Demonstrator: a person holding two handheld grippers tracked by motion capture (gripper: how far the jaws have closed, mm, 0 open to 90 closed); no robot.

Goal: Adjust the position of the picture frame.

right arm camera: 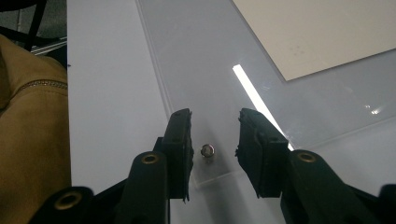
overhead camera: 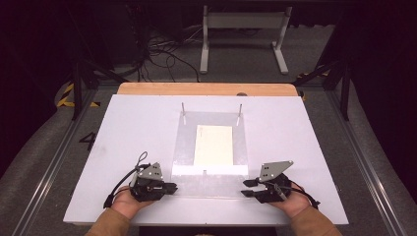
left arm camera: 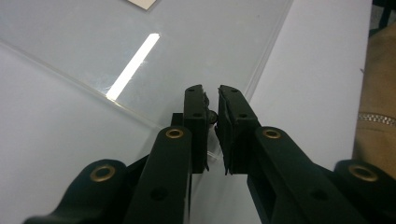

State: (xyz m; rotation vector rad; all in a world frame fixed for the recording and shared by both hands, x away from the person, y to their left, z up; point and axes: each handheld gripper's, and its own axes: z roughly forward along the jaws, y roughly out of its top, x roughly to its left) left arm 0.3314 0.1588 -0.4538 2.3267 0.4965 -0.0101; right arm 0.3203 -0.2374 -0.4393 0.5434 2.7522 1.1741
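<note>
- Down on the white bench (overhead camera: 123, 147) lies a clear plastic sheet (overhead camera: 187, 147), square to the board, with a cream paper (overhead camera: 213, 145) resting at its middle.
- Two thin metal pins (overhead camera: 183, 109) stand at the sheet's far edge, at about 11 and 1 o'clock from the paper.
- At the sheet's near left corner, about 7 o'clock from the paper, the left hand-held gripper (overhead camera: 169, 187) points inward; in its own view the left gripper (left arm camera: 211, 100) has its jaws nearly together, a narrow gap between the pads, with a small dark stud (left arm camera: 213, 114) in that gap at the corner. Whether the pads actually press it I cannot tell.
- At the near right corner, about 5 o'clock, the right hand-held gripper (overhead camera: 246, 188) also points inward. Its own view shows the right gripper (right arm camera: 214, 116) released, jaws apart, straddling a small metal stud (right arm camera: 207, 151) that stands at the sheet's corner, nearer the left pad, untouched.
- A bright strip of reflected light (overhead camera: 209, 170) runs along the sheet near its front edge.
- Bare bench stretches wide at 9 and 3 o'clock of the sheet, with a narrower margin along the front edge.
- A wooden strip (overhead camera: 206, 89) borders the bench's far edge.
</note>
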